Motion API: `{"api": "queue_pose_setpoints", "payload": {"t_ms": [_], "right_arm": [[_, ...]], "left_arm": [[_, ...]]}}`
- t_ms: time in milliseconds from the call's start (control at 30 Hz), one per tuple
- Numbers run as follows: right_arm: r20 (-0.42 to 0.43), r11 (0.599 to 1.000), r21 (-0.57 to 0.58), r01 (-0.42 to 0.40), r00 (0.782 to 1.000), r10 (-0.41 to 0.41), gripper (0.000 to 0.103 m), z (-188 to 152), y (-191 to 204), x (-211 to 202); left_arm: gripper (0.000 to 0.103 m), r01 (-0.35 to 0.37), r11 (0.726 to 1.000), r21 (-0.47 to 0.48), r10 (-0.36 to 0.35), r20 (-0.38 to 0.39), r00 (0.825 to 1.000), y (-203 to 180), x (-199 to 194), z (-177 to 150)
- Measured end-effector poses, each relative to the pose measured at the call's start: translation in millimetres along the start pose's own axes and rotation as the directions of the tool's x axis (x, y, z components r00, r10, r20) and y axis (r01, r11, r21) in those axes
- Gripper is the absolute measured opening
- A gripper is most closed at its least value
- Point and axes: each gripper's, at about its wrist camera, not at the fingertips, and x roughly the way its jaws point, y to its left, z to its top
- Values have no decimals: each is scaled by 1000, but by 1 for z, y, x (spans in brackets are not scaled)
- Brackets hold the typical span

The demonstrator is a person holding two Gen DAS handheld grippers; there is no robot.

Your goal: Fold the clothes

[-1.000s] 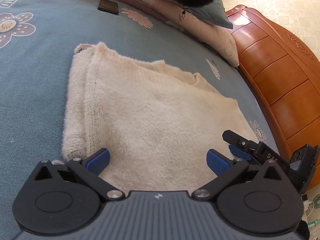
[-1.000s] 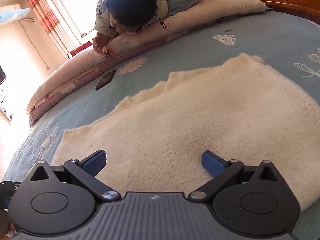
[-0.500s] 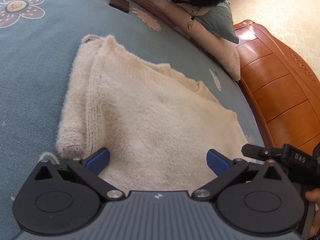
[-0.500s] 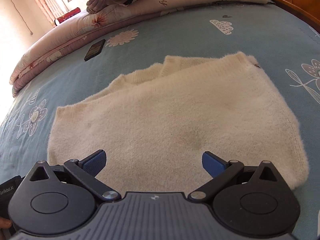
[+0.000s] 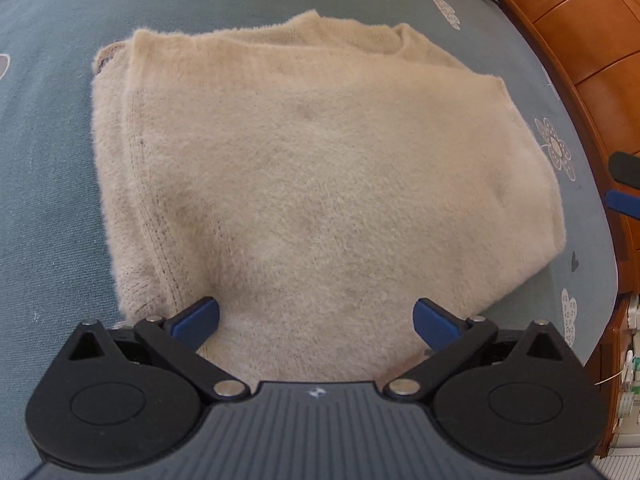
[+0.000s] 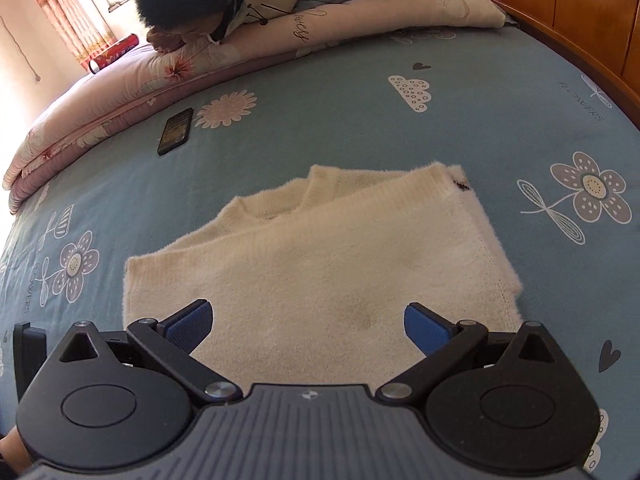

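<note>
Cream fuzzy sweater (image 5: 320,184) lies folded flat on the bed (image 6: 500,120), w/ blue-grey flower-print sheet under it; neckline edge faces away from both cams, knit seam runs down its left side in left wrist view. Left hand-held gripper (image 5: 316,320) hovers over sweater's near edge, blue pads spread wide, nothing between them. Right hand-held gripper (image 6: 308,322) likewise over the near edge, jaws spread apart, empty. Dark phone (image 6: 175,131) sits on the sheet well beyond the sweater, near a rolled pink floral quilt (image 6: 100,96). A person (image 6: 224,4) leans on that quilt at the far side. Wooden headboard (image 5: 580,40) borders the bed.
</note>
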Motion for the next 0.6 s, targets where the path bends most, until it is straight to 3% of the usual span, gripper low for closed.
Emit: {"api": "queue_pose_setpoints", "payload": {"t_ms": [200,367,467,600], "right_arm": [[-63,1000,31,1,998,1,103,-2,-57,35],[-68,996,-23,-80,995,79,103,8,-87,51],[-77,990,-62,-123,990,118,103,12,-99,63],[-97,985,-151,-83,993,69,103,4,-107,84]], "left_arm": [[102,-87,989,-119,100,106,989,-23,-21,3],[102,-170,973,-156,196,175,965,-39,-12,21],[102,-216,961,-170,246,177,953,-42,0,30],[102,-284,935,-214,312,111,944,-33,16,29]]}}
